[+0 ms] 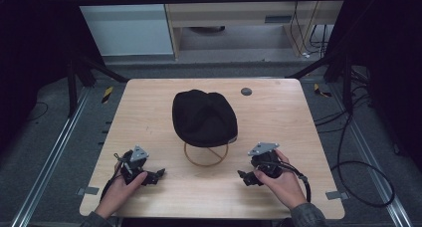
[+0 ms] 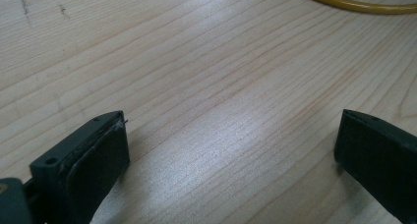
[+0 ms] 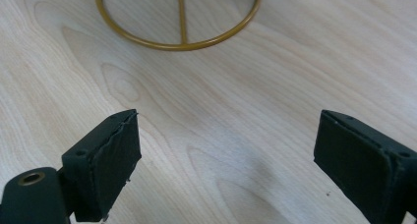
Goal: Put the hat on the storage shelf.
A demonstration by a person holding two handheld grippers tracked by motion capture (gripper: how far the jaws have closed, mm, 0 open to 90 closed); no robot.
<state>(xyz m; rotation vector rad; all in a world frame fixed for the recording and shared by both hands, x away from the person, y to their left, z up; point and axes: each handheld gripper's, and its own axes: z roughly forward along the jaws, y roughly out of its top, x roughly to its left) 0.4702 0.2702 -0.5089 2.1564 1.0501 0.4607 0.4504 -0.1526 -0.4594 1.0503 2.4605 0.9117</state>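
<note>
Hat: a black hat (image 1: pixel 204 116) sits on a gold wire stand (image 1: pixel 206 156).
Table: wooden table (image 1: pixel 278 122).
Grippers: left gripper (image 1: pixel 158 174), right gripper (image 1: pixel 242 176), both flanking the stand.

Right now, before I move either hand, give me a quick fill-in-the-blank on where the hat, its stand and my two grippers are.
1. The black hat sits on a gold wire ____ whose round base rests on the wooden table.
2. The left gripper has its jaws ____, with nothing between them.
3. The right gripper points at the stand's ring-shaped ____.
4. Both grippers are on the ____ side of the hat, closer to the person.

Missing words: stand; open; base; near
</note>
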